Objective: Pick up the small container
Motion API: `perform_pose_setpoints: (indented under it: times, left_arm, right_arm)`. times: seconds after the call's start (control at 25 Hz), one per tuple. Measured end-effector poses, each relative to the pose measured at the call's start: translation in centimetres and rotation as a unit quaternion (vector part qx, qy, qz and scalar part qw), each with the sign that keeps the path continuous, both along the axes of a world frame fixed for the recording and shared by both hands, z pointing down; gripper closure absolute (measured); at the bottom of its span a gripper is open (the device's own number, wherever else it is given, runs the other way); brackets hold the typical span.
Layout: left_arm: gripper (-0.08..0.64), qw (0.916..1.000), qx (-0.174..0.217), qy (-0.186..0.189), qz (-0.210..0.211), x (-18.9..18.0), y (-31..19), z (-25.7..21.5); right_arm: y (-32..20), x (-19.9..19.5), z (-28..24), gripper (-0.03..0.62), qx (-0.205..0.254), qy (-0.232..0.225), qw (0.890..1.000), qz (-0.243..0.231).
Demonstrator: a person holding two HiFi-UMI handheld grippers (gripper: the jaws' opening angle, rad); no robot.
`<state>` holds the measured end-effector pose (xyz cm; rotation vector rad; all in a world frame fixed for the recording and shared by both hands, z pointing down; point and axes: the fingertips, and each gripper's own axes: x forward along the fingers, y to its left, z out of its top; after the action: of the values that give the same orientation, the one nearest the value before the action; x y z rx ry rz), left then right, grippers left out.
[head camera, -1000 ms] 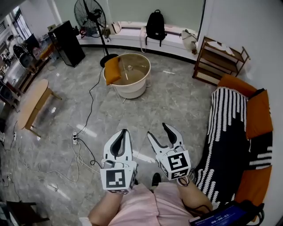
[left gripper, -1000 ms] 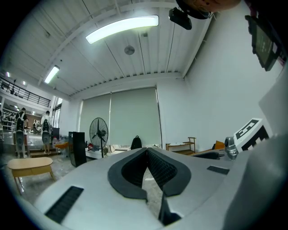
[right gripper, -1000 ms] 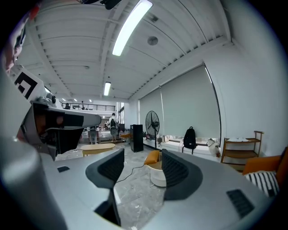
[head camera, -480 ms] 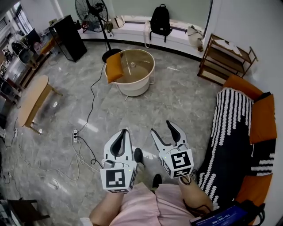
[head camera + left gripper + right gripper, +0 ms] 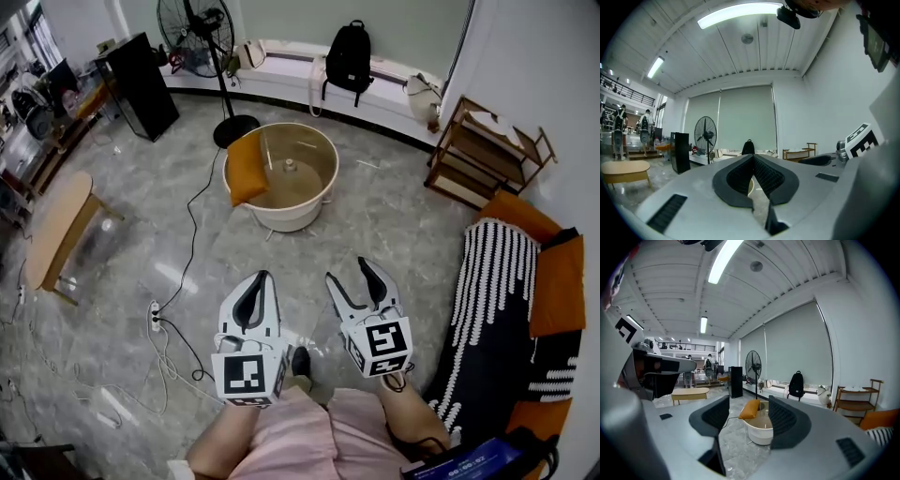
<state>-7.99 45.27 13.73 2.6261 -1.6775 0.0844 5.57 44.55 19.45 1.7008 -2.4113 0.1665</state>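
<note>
Left gripper [image 5: 262, 278] fingers pressed together, right gripper [image 5: 347, 273] fingers spread, empty; tub [image 5: 291, 215] possibly holds a small container [image 5: 290, 165].

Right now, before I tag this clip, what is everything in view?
tub: one, cream, floor centre
cushion: one, orange, over the tub's left rim
small container: one, pale, inside the tub
fan: one, black, behind the tub
backpack: one, black, far ledge
cabinet: one, black, far left
table: one, wooden, left
shelf: one, wooden, right
striped throw: one, black and white, right
cables: several, floor left
left gripper: white, shut, empty
right gripper: white, open, empty
</note>
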Motion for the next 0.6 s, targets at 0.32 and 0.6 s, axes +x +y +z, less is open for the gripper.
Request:
perform_pose_setpoints:
  times: [0.32, 0.6]
  left_arm:
    - [0.548, 0.9999, 0.013, 0.004, 0.008, -2.4, -8.3, -1.0]
    - [0.548, 0.9995, -0.002, 0.001, 0.033, -1.4, -13.1, 0.5]
  right_arm:
    - [-8.7, -2.1, -2.1, 0.334, 0.028, 0.007, 0.999, 0.012]
    - [-13.2, -1.9, -1.5, 0.336, 0.019, 0.01, 1.0, 0.023]
